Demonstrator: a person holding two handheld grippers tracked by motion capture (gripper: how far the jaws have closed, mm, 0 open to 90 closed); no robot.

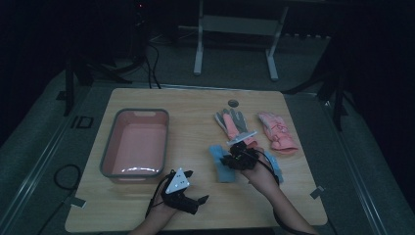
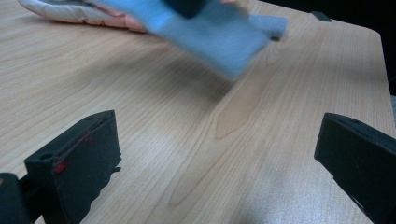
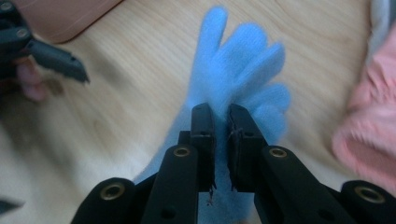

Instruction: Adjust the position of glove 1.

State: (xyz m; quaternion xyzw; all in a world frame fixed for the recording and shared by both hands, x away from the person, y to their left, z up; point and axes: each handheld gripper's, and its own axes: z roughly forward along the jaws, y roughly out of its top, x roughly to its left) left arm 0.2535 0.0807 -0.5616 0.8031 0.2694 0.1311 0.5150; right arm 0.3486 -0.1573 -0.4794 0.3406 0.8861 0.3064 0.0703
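Observation:
A light blue fleece glove (image 1: 221, 165) lies right of the table's middle, and more blue fabric (image 1: 277, 167) shows on the far side of the person's right hand. My right gripper (image 1: 236, 157) is shut on the blue glove (image 3: 236, 65). In the right gripper view its jaws (image 3: 222, 112) pinch the fabric below the fingers. From the left gripper view the same blue glove (image 2: 217, 32) looks blurred and off the wood. My left gripper (image 1: 197, 186) rests near the front edge. Its jaws (image 2: 217, 135) stand wide apart over bare wood.
A pink bin (image 1: 110, 142) with a grey rim stands at the left. A grey and pink glove (image 1: 232, 120) and a pink glove (image 1: 277, 130) lie behind the right hand. The wooden table's front edge (image 1: 195, 227) is close to both forearms.

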